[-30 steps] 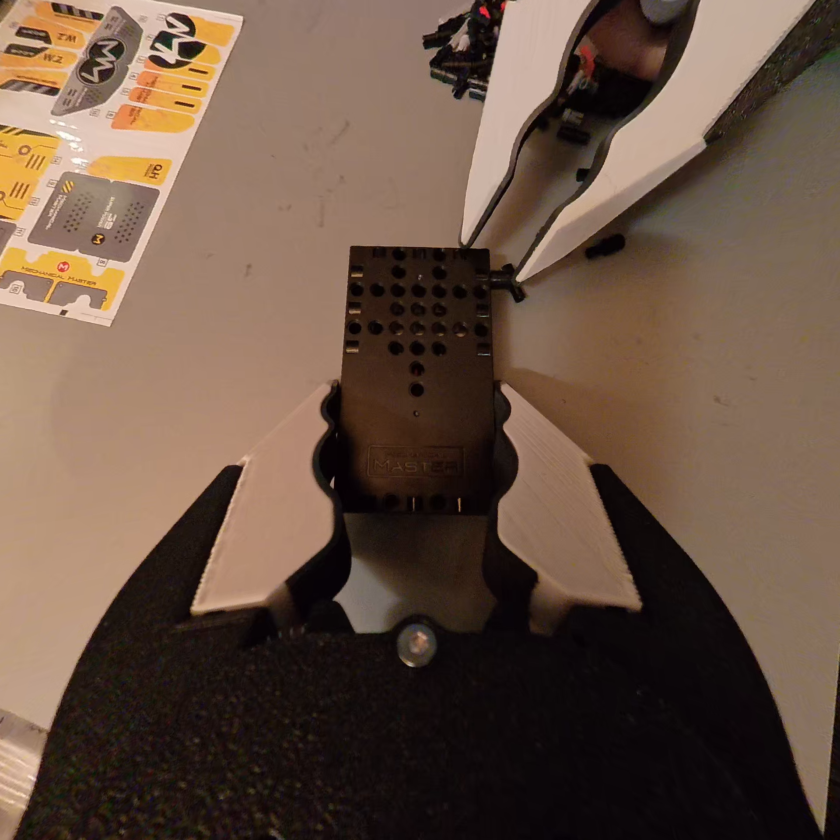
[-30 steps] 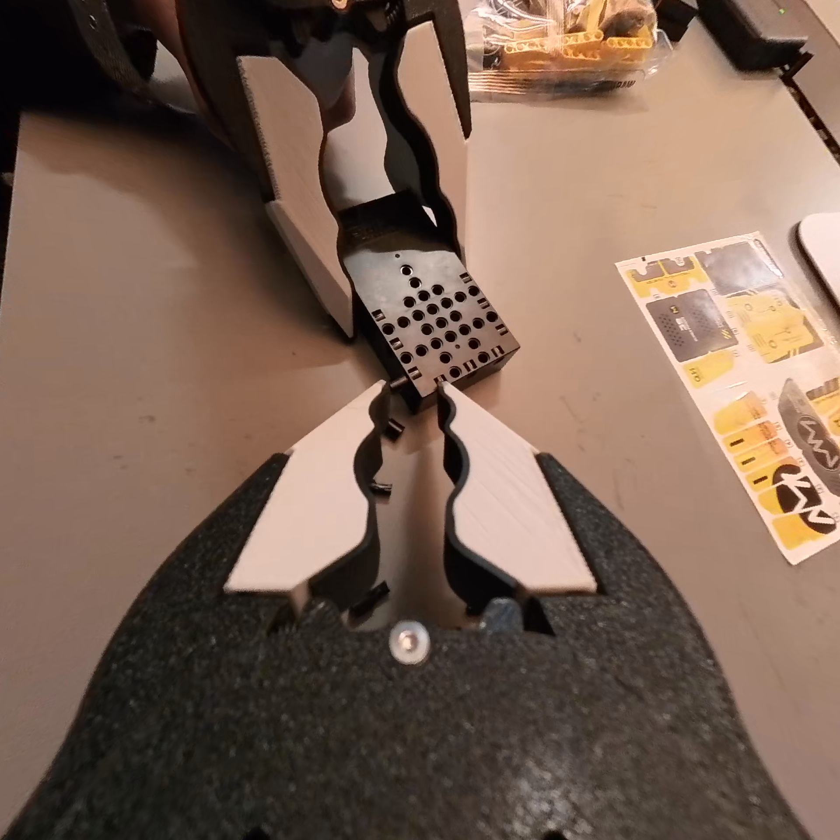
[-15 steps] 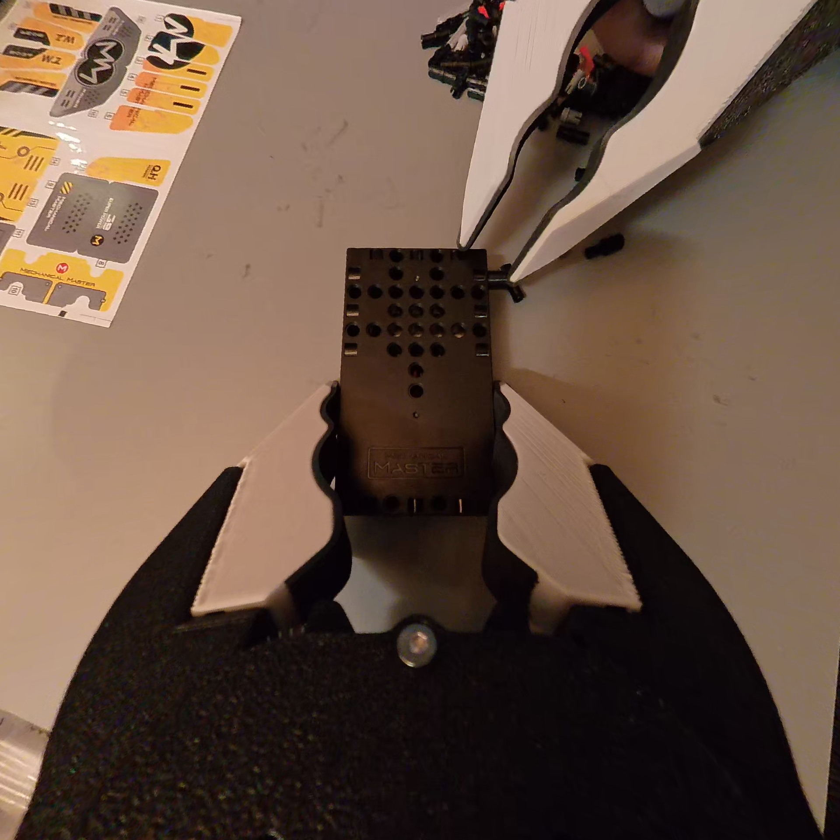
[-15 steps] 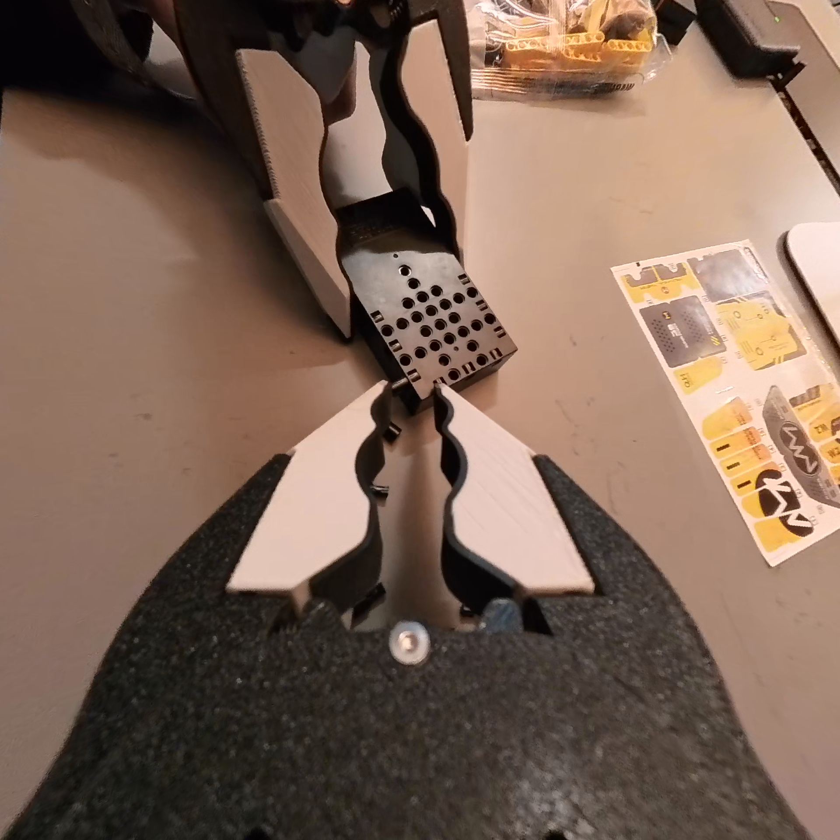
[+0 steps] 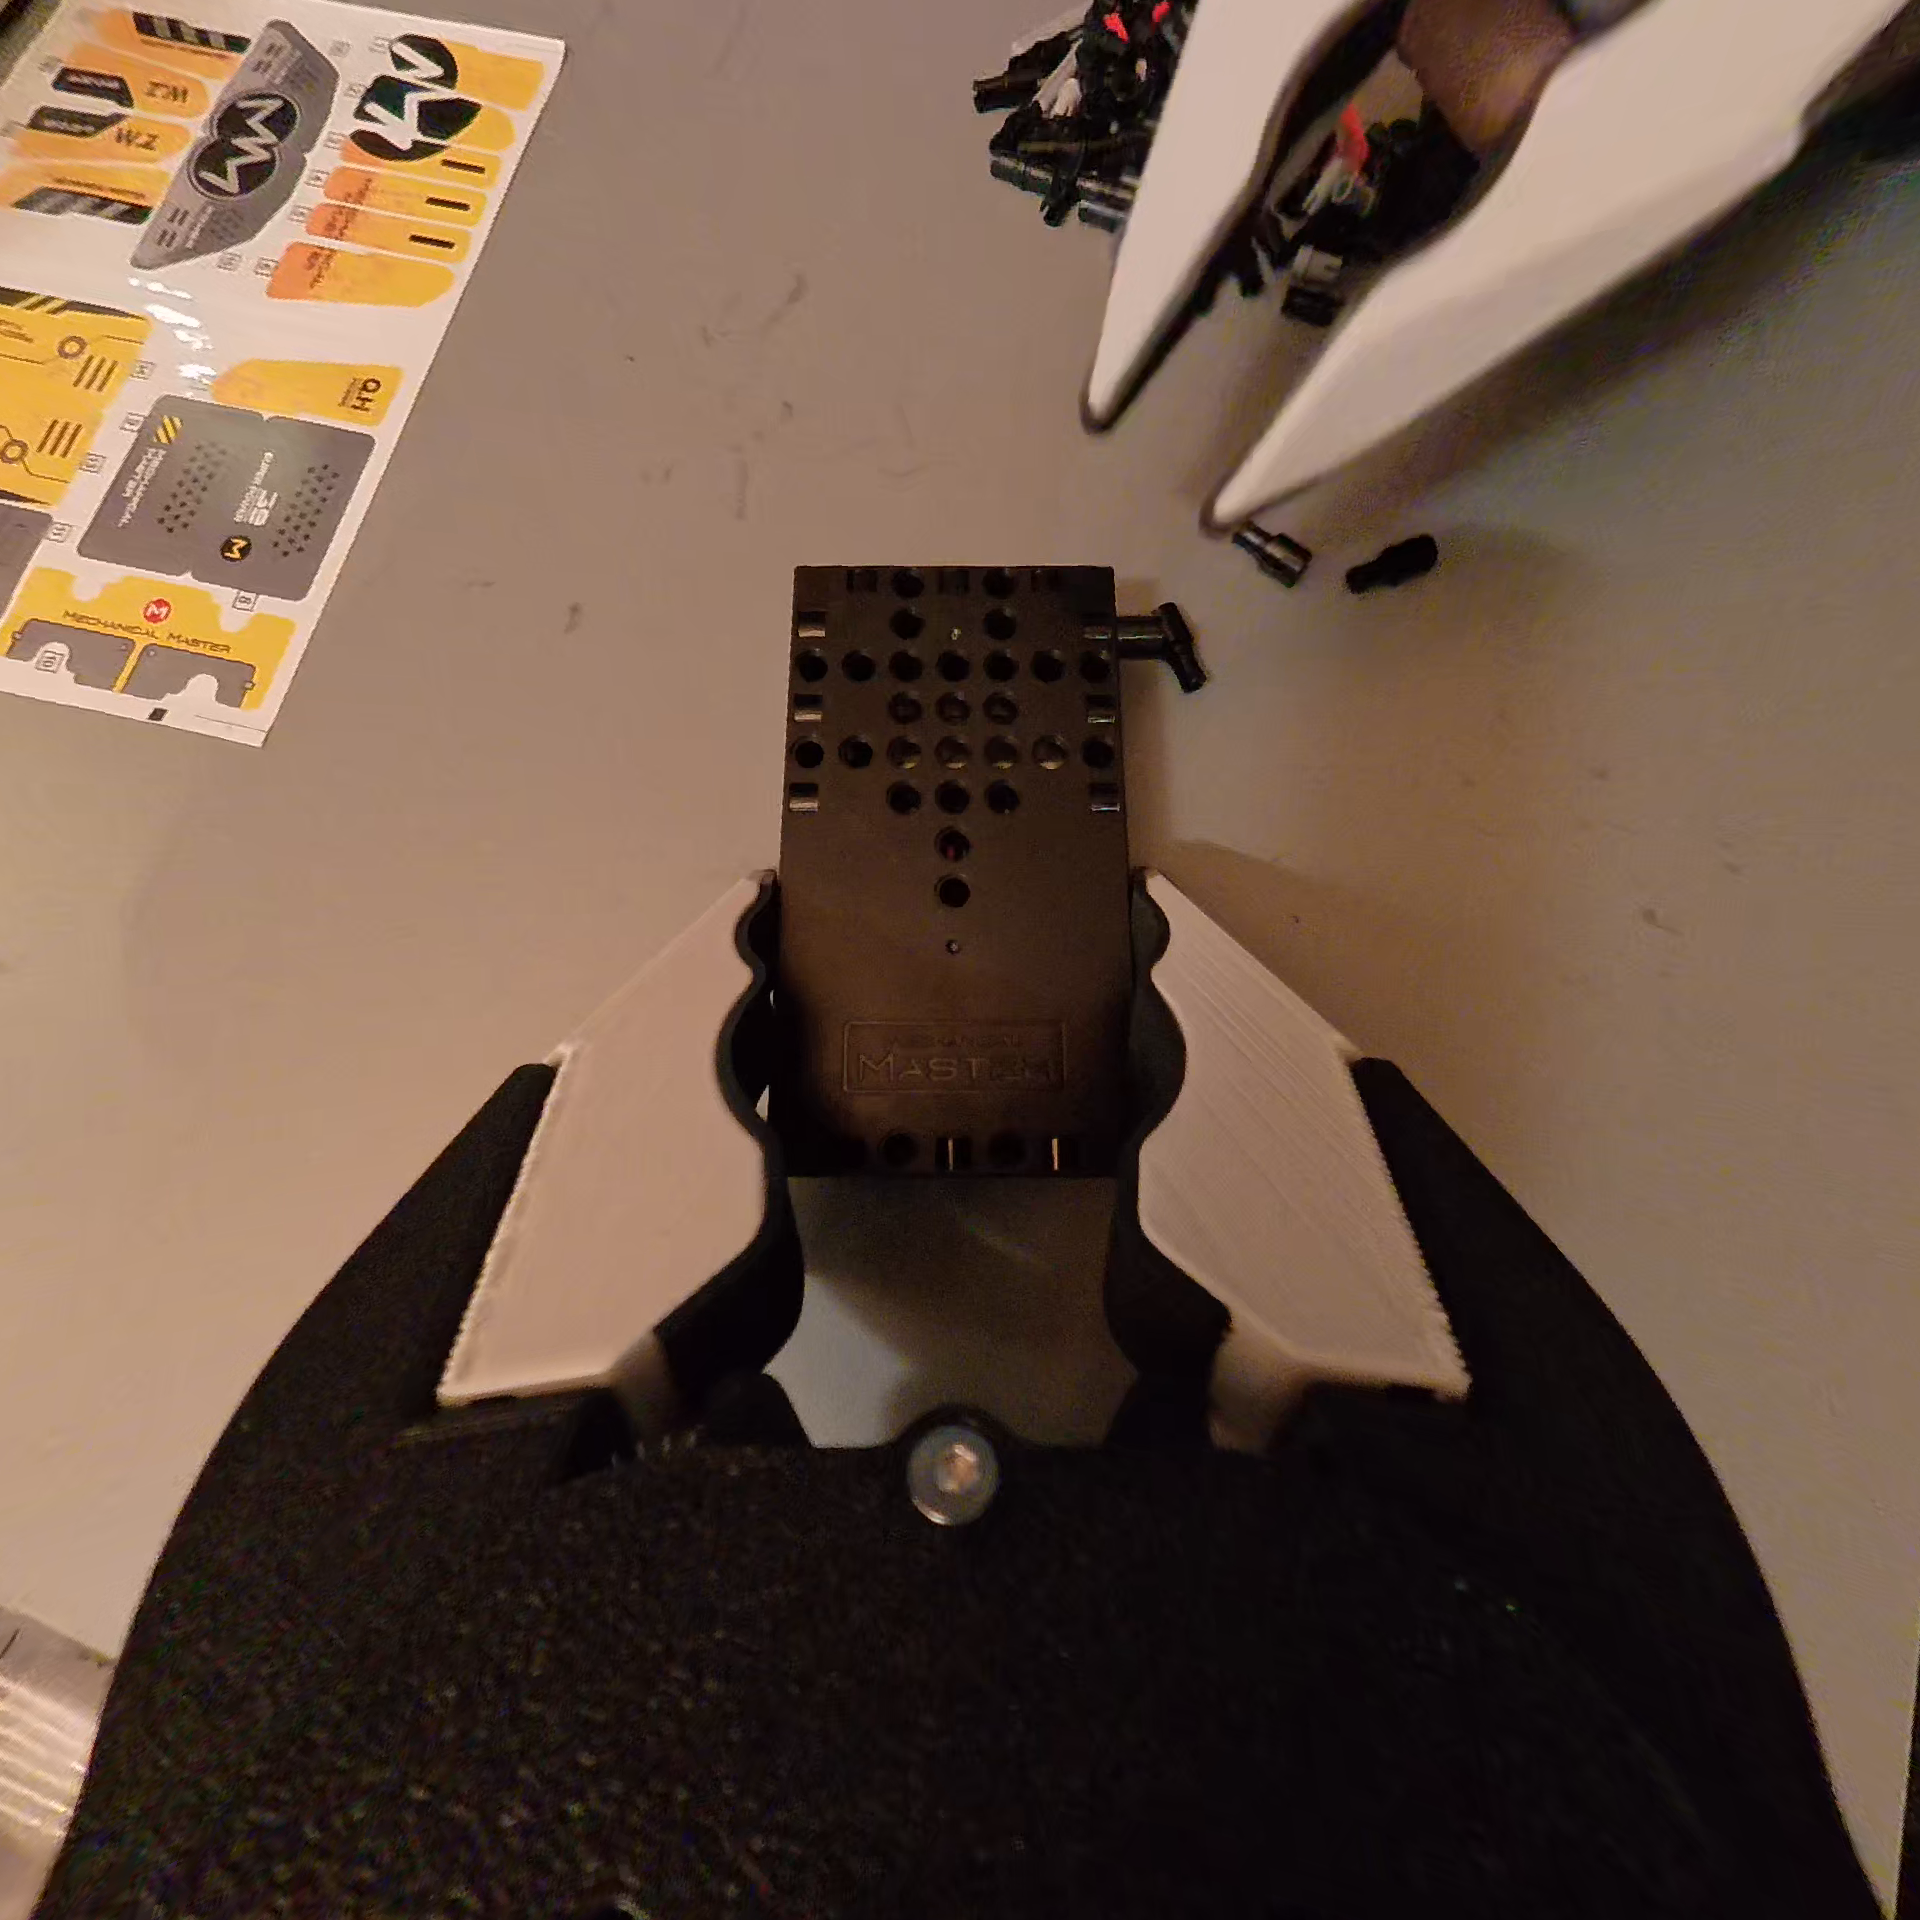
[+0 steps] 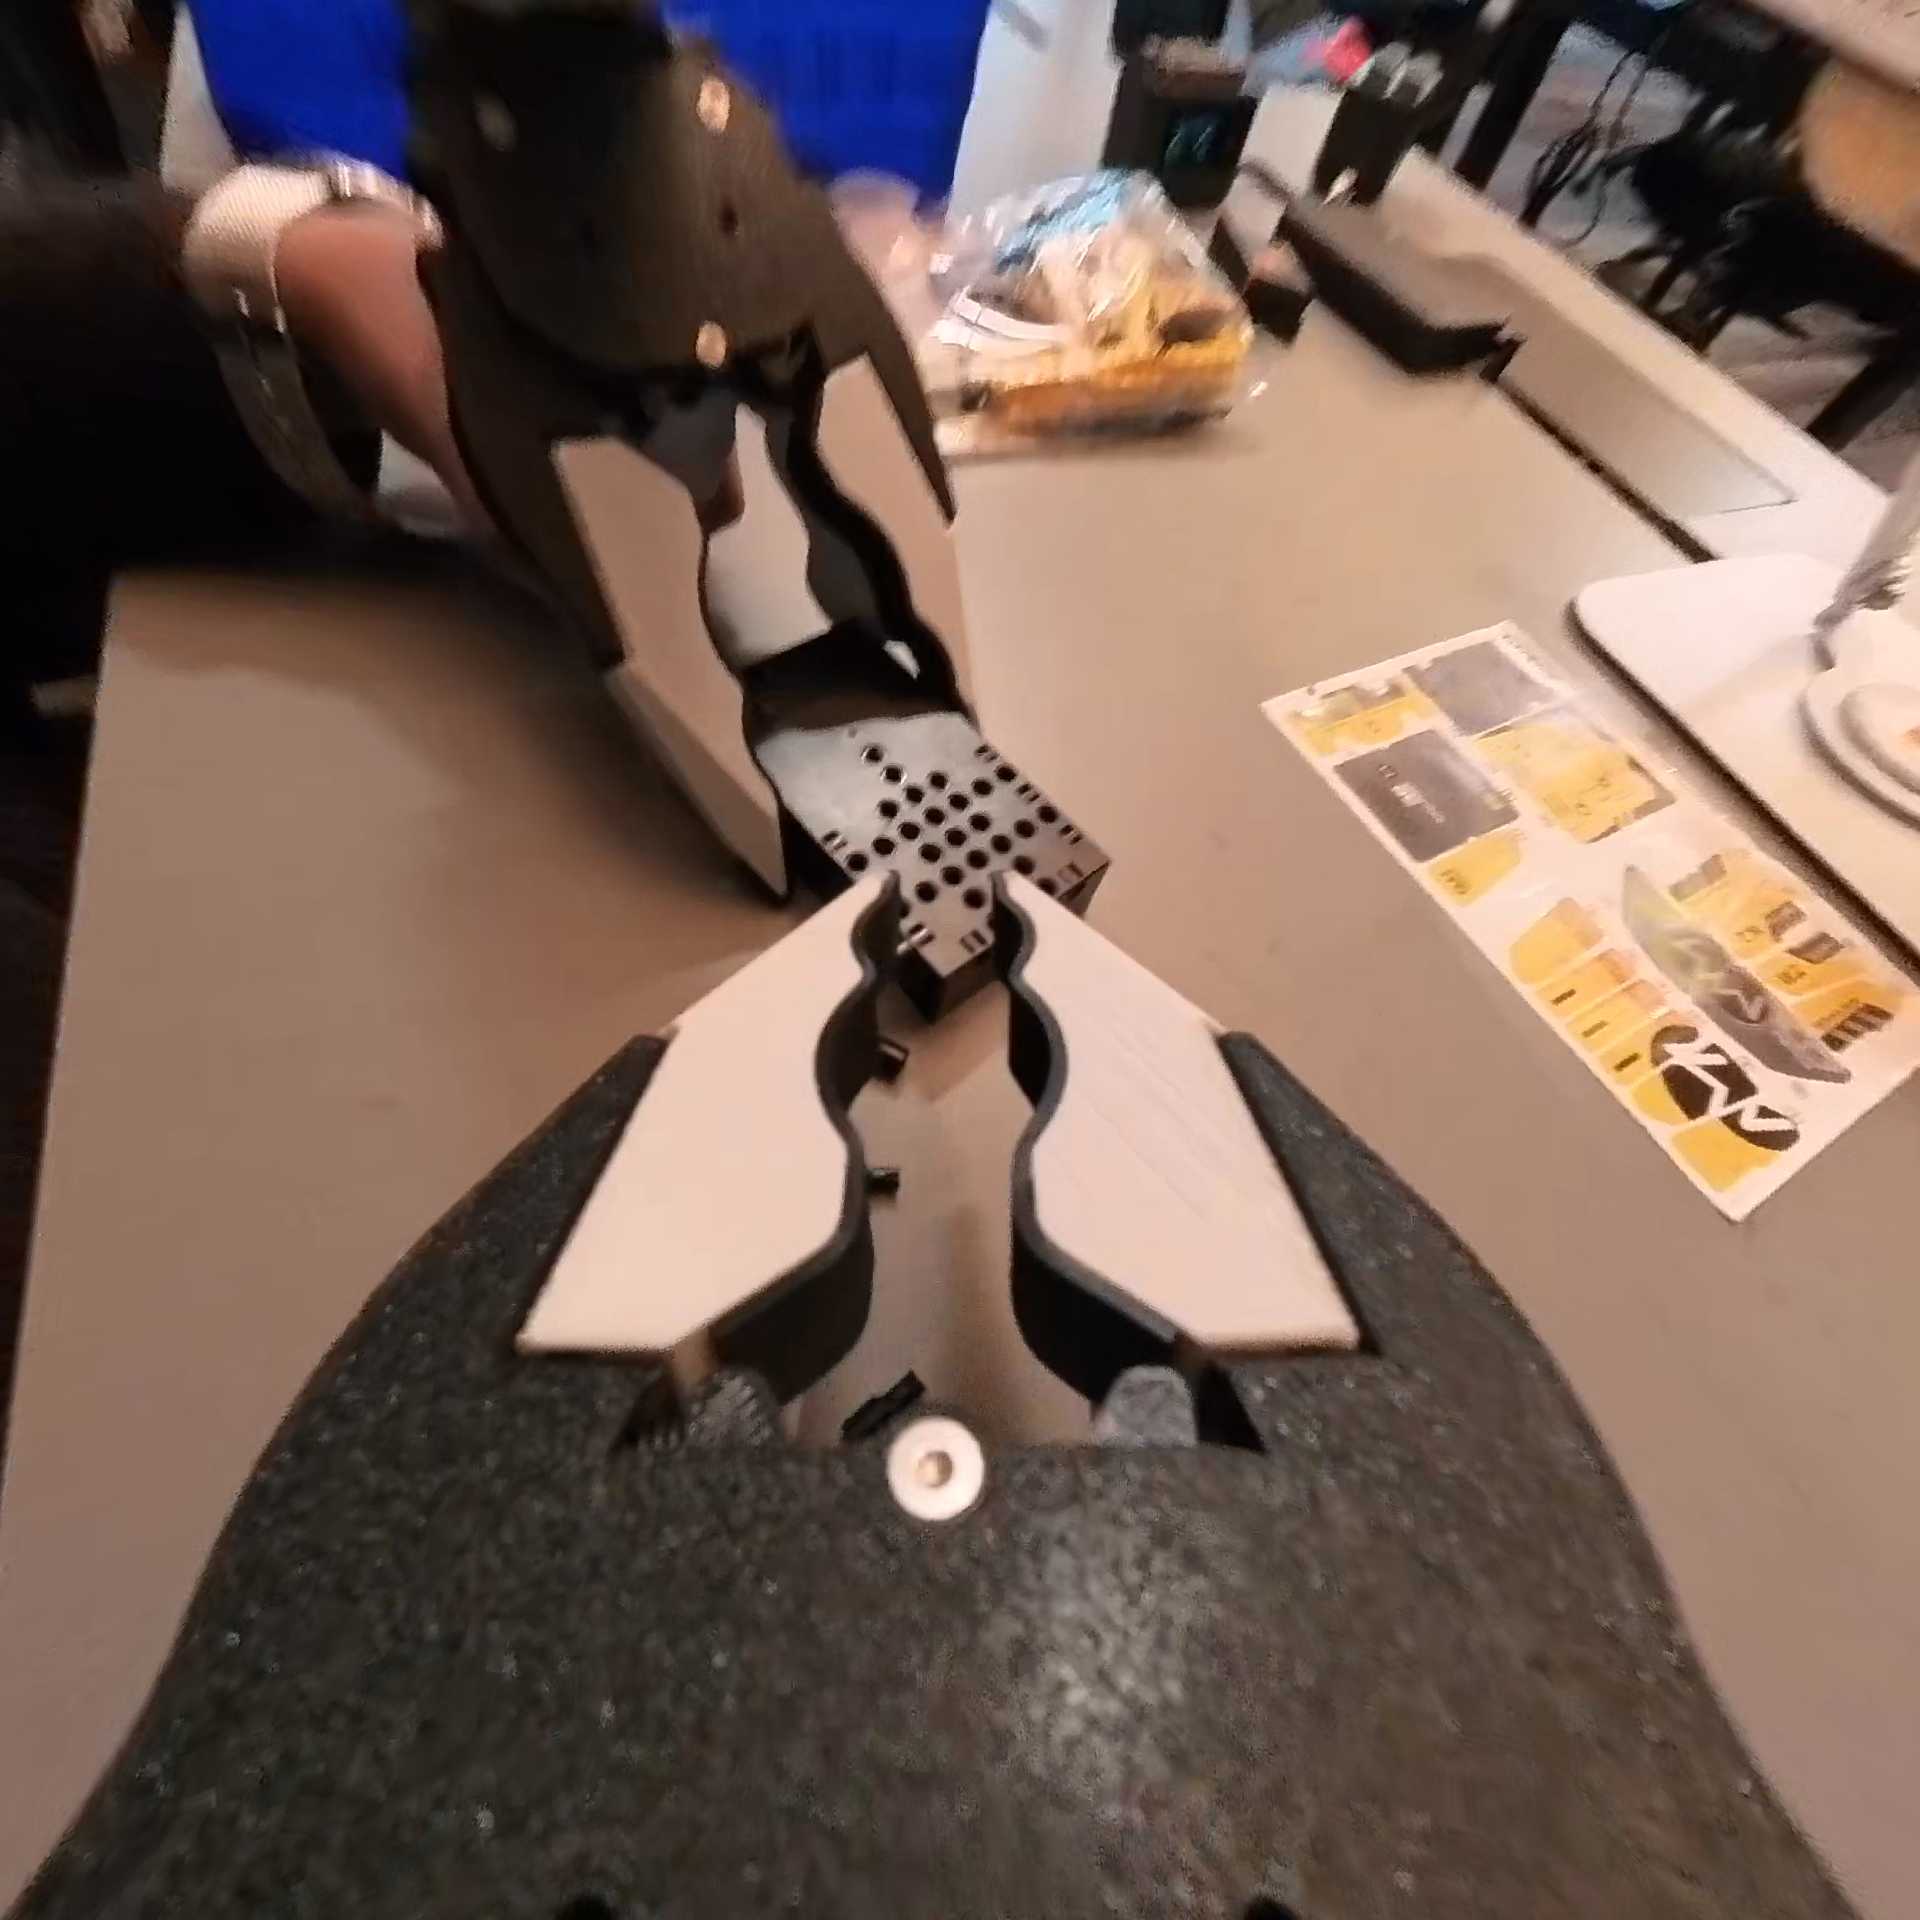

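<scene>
A black block with many round holes (image 5: 951, 862) lies flat on the grey table, and my left gripper (image 5: 953, 883) is shut on its long sides. A short black pin (image 5: 1153, 639) sticks out of the block's far right corner. My right gripper (image 5: 1164, 468) hangs above the table beyond that corner, open and empty, apart from the pin. Two loose black pins (image 5: 1270, 551) lie just below its tips. In the right wrist view my right gripper (image 6: 943, 883) is open over the near corner of the block (image 6: 977, 831), with my left gripper (image 6: 862, 790) behind it.
A yellow and grey sticker sheet (image 5: 208, 343) lies left of the block; it also shows in the right wrist view (image 6: 1610, 914). A heap of small black parts (image 5: 1091, 135) lies behind. A plastic bag of yellow parts (image 6: 1091, 332) and a white tray (image 6: 1704, 623) stand farther off. The gap from one gripper's tips to the other's is roughly 8 cm.
My right gripper has let go of the pin, opened wider and drawn back and up from the block's corner. The pin stays in the block. My left gripper has not moved.
</scene>
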